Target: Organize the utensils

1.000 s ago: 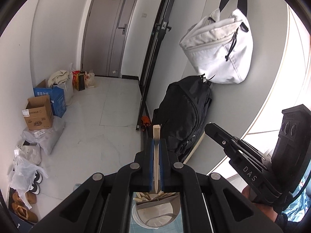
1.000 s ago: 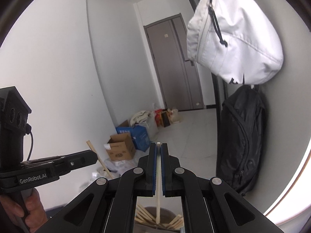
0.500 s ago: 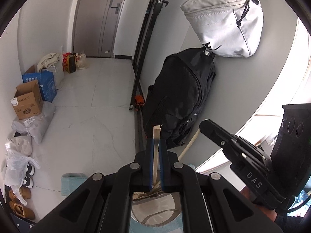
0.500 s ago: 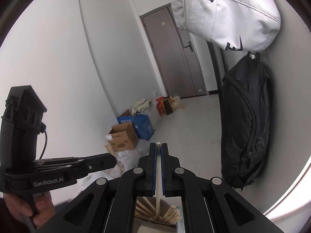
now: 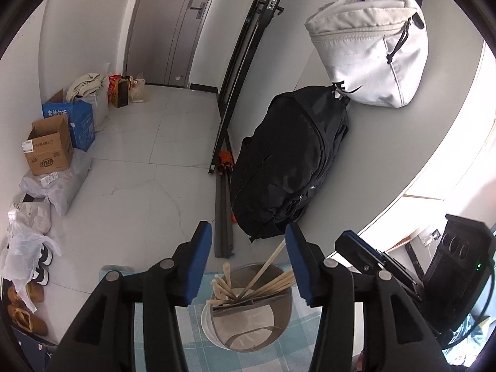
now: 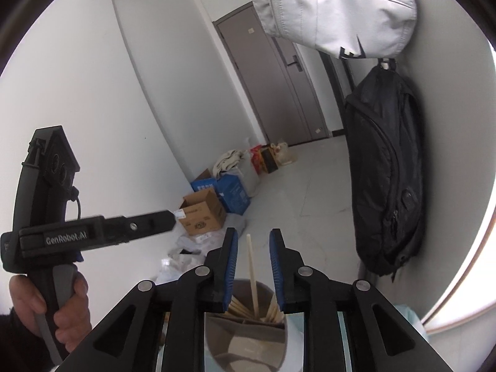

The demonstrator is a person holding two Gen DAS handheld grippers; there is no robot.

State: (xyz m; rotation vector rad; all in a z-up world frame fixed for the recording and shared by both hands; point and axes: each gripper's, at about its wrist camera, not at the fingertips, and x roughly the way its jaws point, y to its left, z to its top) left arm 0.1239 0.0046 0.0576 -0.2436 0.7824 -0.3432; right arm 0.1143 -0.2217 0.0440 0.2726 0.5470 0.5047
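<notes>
A metal utensil holder (image 5: 280,322) stands on a blue checked cloth (image 5: 192,338), with several wooden chopsticks (image 5: 228,288) leaning in its far compartment. My left gripper (image 5: 249,248) hangs just above it, its jaws opening and nothing between the blue pads. In the right wrist view the same holder (image 6: 248,345) sits under my right gripper (image 6: 253,235). Its jaws are opening too. One chopstick (image 6: 252,269) stands loose between its pads, touching neither, its lower end down in the holder. Each gripper shows at the edge of the other's view.
A black backpack (image 5: 288,167) and a white bag (image 5: 369,52) hang on the wall right behind the holder. Cardboard boxes (image 5: 46,148), plastic bags and shoes line the left of the tiled floor. A hand (image 6: 49,307) grasps the left gripper's handle.
Both grippers were shut on a chopstick each and have opened. The left one's chopstick dropped among those in the holder. The right gripper has sunk towards the holder.
</notes>
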